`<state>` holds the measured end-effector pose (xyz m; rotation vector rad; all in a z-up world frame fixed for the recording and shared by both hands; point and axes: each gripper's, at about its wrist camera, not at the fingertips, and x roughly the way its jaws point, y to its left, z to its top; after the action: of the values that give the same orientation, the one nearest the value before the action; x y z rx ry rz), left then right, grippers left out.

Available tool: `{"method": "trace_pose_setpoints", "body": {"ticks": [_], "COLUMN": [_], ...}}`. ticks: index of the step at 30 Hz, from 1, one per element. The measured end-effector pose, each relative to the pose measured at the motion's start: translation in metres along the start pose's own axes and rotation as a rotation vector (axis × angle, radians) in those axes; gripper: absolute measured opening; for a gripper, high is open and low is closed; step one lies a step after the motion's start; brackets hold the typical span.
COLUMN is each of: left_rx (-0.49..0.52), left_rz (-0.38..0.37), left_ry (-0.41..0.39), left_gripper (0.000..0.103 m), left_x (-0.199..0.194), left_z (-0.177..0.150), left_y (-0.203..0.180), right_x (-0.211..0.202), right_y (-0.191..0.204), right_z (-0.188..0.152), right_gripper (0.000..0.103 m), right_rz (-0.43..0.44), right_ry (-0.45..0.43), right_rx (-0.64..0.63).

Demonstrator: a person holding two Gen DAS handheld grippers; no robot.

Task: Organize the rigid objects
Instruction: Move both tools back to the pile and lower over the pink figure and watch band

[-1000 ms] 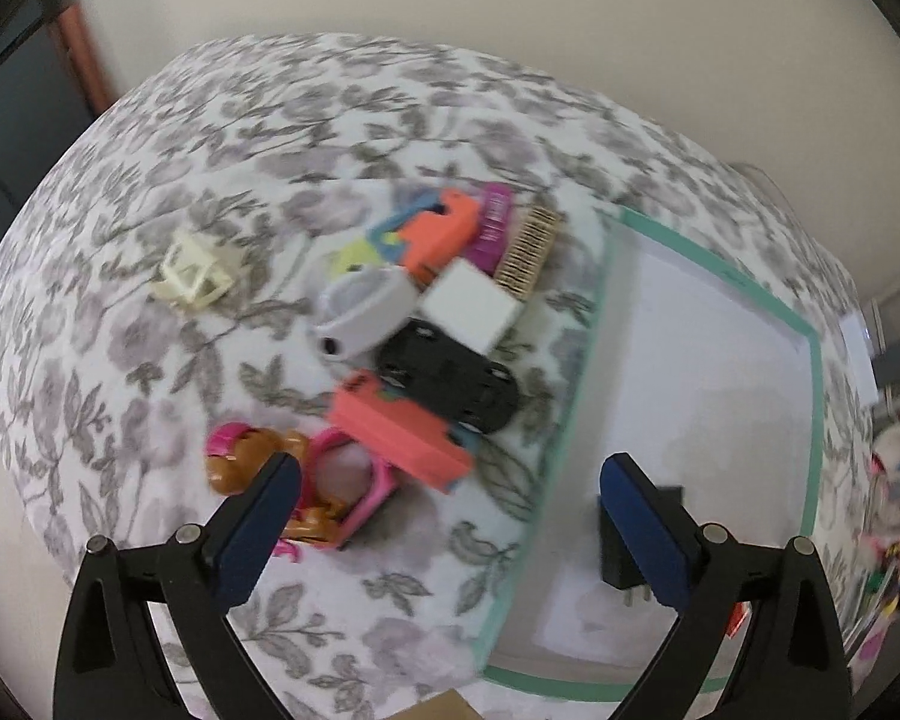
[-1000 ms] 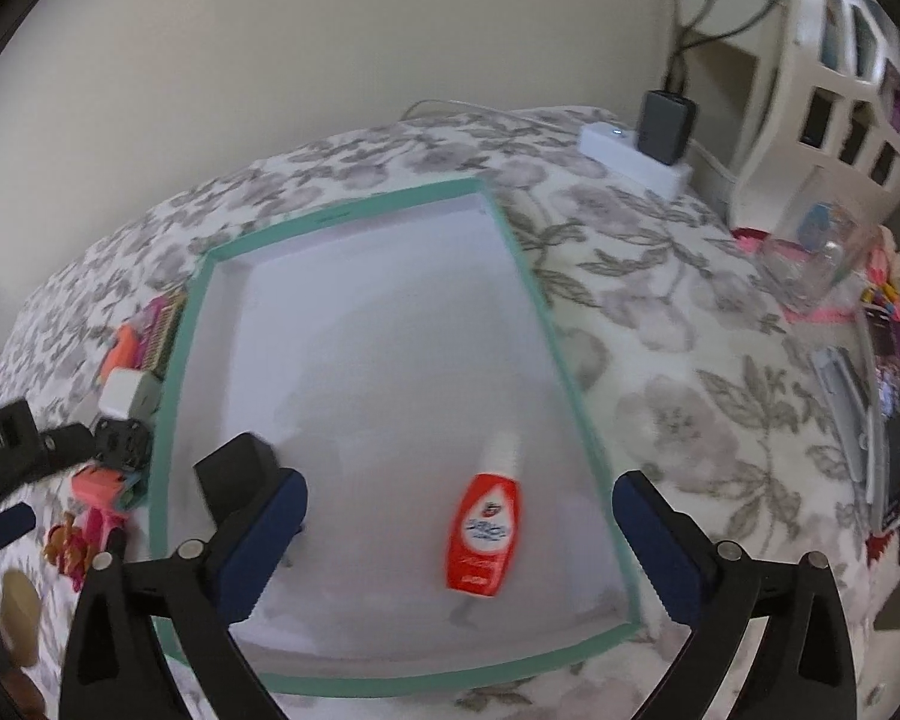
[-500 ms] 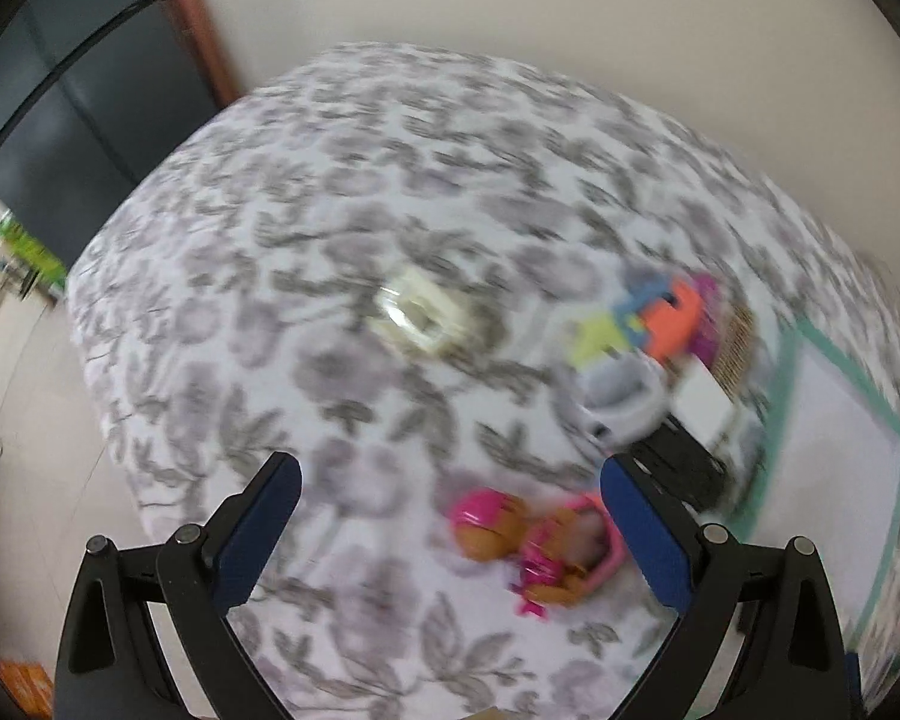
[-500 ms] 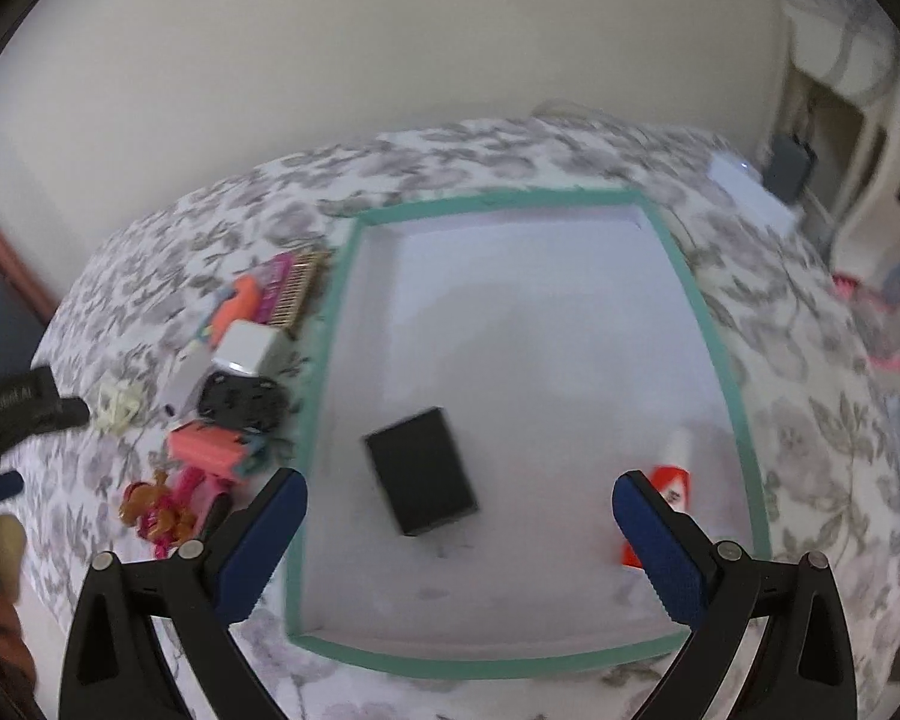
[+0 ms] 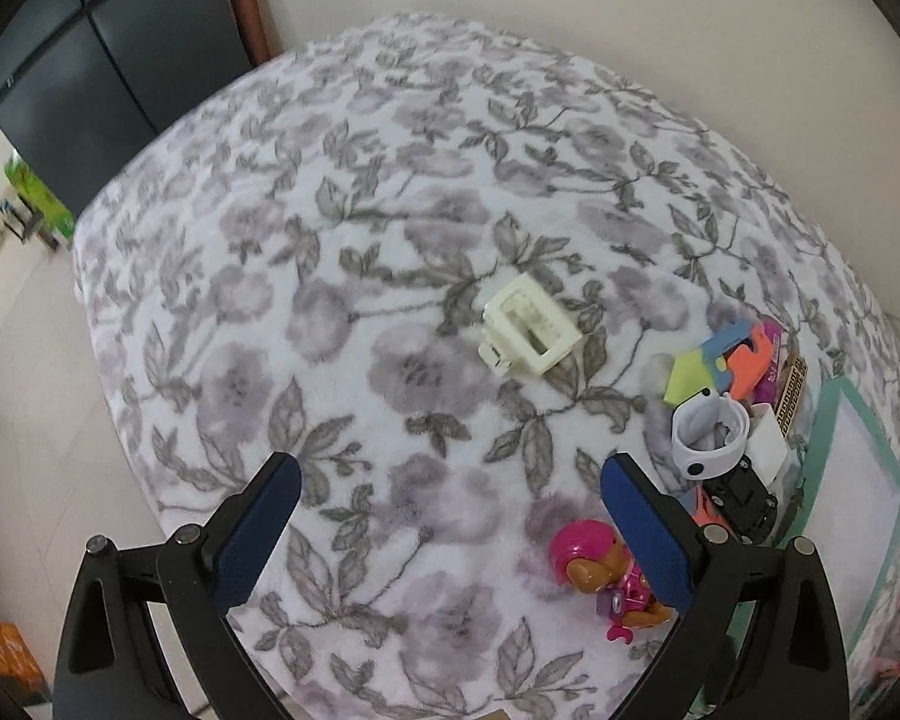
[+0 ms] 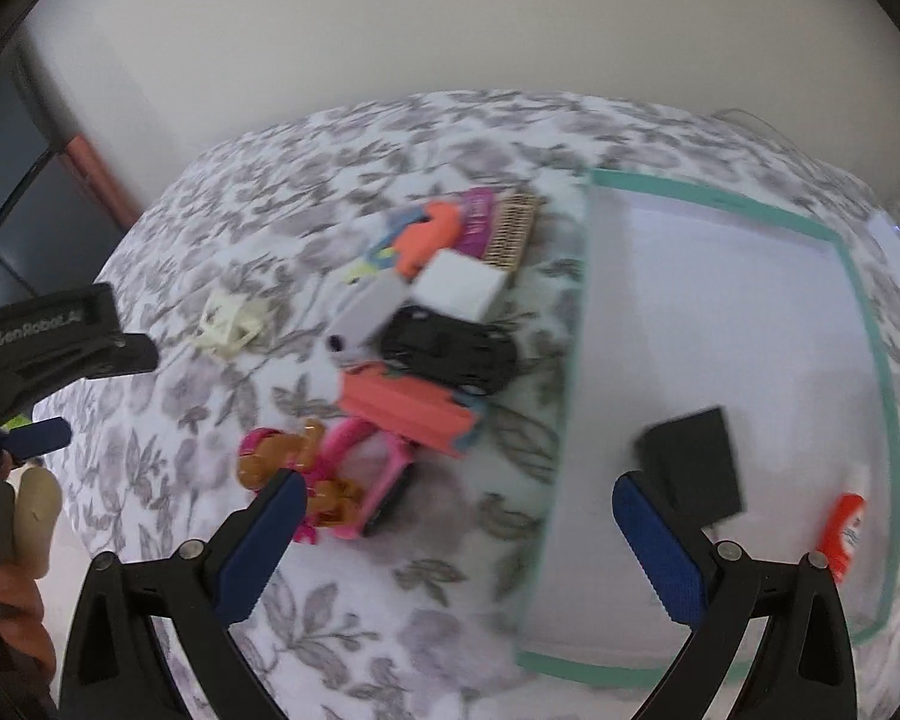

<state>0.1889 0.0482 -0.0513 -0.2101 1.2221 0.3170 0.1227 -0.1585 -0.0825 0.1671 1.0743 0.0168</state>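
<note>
- Left tool (image 5: 450, 498): two black plastic arms, each tipped with a dark blue textured pad; one round silver screw head on each arm and one further out on each shoulder.
- Right tool (image 6: 453, 516): same build — black arms, blue pads, silver screws at matching positions.
- Seen from the right wrist view, the left tool's black body carries pale lettering, "GenRobot.AI".
- Hand (image 6: 15, 525) at that view's left edge; what is worn cannot be told.

cloth (image 5: 390, 252): white, grey floral print
tray (image 6: 870, 324): white, teal rim
car (image 6: 450, 348): black
frame (image 5: 531, 333): cream
bottle (image 6: 845, 534): red, white
</note>
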Motion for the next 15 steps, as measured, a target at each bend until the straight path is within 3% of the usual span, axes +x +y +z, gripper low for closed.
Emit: {"method": "trace_pose_setpoints", "body": {"ticks": [9,15], "left_rx": [-0.014,0.080], "left_rz": [-0.096,-0.099], "left_ry": [0.159,0.191], "left_gripper": [0.100,0.100], "left_x": [0.038,0.044], "left_z": [-0.012,-0.021], "left_y": [-0.004,-0.026], "right_x": [0.008,-0.005], "right_y": [-0.004,-0.023], "right_z": [0.001,0.006], "right_gripper": [0.103,0.103], "right_rz": [-0.048,-0.110], "right_ry": [0.008,-0.037], "right_rx": [0.025,0.088]}}
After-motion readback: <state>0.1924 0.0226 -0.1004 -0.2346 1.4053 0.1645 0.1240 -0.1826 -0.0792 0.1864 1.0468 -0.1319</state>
